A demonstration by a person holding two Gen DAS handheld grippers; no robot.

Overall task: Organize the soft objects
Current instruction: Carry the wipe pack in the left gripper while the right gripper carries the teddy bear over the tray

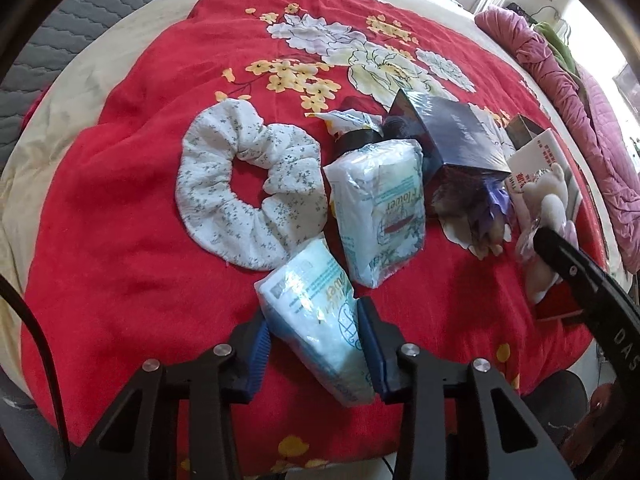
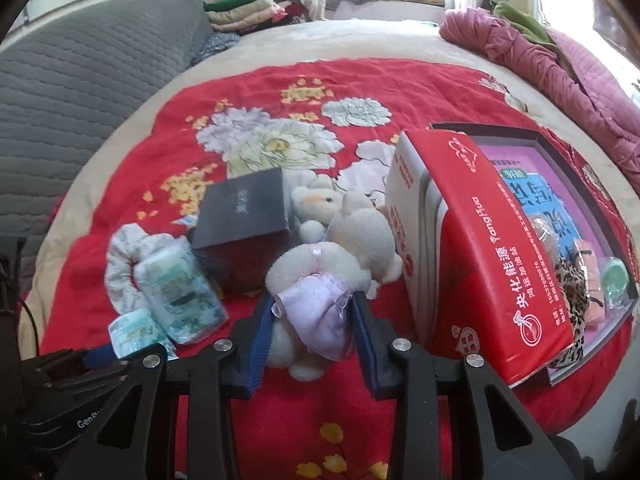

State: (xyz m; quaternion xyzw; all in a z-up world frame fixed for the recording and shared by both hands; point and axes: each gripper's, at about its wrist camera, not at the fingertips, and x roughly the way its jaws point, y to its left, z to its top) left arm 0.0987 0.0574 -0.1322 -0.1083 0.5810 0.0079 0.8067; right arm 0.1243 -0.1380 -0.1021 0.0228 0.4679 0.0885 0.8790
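My left gripper [image 1: 314, 330] has its blue pads on both sides of a tissue pack [image 1: 316, 320] lying on the red floral blanket [image 1: 120, 208]. A second tissue pack [image 1: 378, 208] and a white floral scrunchie [image 1: 248, 184] lie just beyond it. My right gripper [image 2: 314, 322] has its fingers around a cream plush bunny in a lilac dress [image 2: 320, 280]. The tissue packs [image 2: 180, 296] and scrunchie [image 2: 124, 264] show to its left.
A dark box [image 2: 246, 208] lies behind the bunny, also in the left wrist view [image 1: 448, 136]. A red carton [image 2: 480, 248] leans on a tray [image 2: 580, 208] holding soft items. Pink bedding [image 2: 540, 52] lies at the right. A grey quilted headboard [image 2: 80, 76] stands at the left.
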